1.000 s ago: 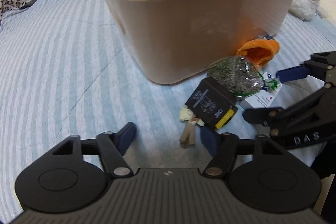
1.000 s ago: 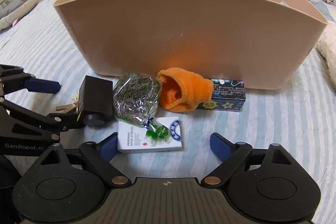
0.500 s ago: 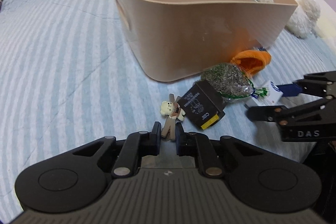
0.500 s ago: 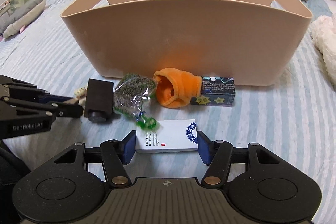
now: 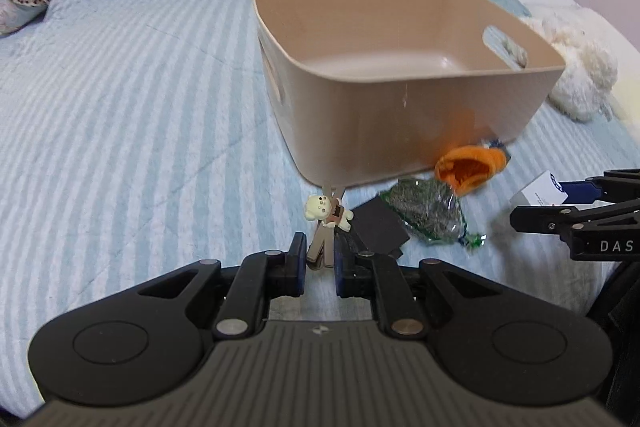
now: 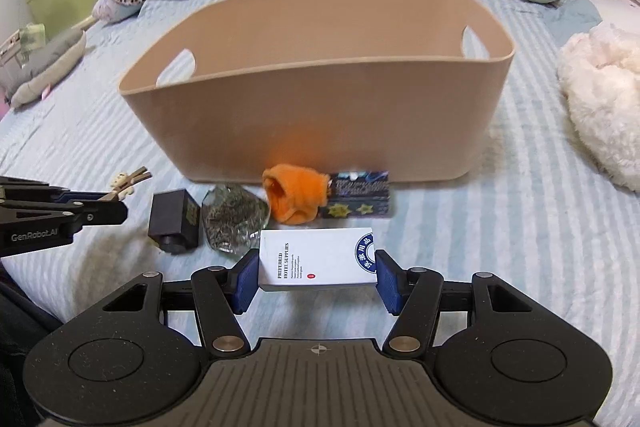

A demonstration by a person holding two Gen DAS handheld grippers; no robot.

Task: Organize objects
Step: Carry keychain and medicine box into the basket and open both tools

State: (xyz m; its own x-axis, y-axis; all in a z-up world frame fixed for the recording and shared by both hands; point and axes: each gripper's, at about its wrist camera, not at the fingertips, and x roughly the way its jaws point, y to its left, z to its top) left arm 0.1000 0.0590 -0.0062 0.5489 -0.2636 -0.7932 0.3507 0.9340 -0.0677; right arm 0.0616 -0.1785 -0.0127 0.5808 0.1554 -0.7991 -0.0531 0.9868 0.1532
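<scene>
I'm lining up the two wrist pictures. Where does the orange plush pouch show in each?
Left wrist: the orange plush pouch lies right of centre, by the tan bin's near right corner.
Right wrist: orange plush pouch at centre, in front of the bin's near wall.
Shared landmark: the clear bag of dried greens beside it.

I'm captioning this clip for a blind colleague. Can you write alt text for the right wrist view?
The right gripper clamps a white hotel-supplies box above a blue striped bedspread. Ahead stands a tan plastic bin, with an orange plush pouch, a dark starry box and a black box before it.
</scene>
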